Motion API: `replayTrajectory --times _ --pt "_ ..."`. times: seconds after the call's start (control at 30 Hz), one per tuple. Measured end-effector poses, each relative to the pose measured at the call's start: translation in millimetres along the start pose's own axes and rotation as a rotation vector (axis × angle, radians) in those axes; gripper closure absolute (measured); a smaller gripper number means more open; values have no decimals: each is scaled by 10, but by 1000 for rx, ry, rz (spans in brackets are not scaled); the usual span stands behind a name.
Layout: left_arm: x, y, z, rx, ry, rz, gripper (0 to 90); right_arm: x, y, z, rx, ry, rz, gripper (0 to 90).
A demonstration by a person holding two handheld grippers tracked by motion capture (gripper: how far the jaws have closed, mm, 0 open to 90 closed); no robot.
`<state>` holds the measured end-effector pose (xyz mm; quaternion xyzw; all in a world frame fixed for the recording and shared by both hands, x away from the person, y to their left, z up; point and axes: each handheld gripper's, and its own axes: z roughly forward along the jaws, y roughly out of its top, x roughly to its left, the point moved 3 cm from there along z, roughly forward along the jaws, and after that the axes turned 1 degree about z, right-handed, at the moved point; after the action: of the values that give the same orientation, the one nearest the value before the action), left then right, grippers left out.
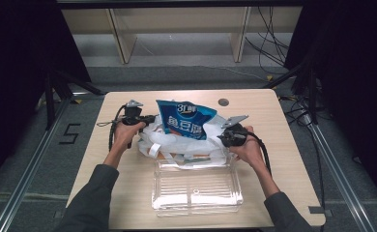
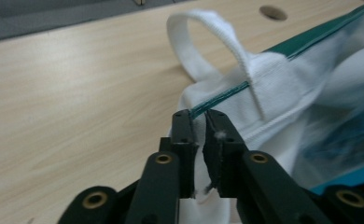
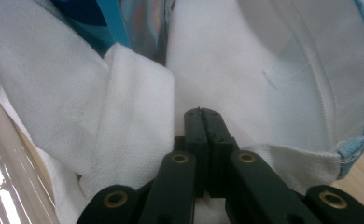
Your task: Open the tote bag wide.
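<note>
Lit worktop, dark surroundings

Overhead light brightens the worktop (image 1: 128,193) while the sides fall to black — glare streaks the clear tray (image 1: 196,186); both gripper views blur the white bag (image 2: 273,79) — softest at right.

1. The bag (image 1: 181,140) lies at the middle of the counter (image 1: 128,188).
2. The pouch (image 1: 186,118) stands in the bag, rising out of its far side.
3. The clear tray (image 1: 196,191) sits just before the bag, touching its near edge.
4. The left gripper (image 1: 148,119) is at the bag's left edge, the right gripper (image 1: 224,137) at its right.
</note>
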<state>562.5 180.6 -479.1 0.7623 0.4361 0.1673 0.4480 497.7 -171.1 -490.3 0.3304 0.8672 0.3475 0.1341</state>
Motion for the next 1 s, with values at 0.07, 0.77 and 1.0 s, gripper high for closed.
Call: replayTrajectory --times 0.07,0.77,1.0 --pt "-44 55 -142 -34 -20 13 793 6 33 -61 -18 3 -3 877" --pt "-666 -392 -1073 -83 -81 2 303 -78 263 -717 -189 -49 93 374" --pt "-801 -720 -1165 -49 -35 36 271 12 254 -711 -153 -35 98 346"
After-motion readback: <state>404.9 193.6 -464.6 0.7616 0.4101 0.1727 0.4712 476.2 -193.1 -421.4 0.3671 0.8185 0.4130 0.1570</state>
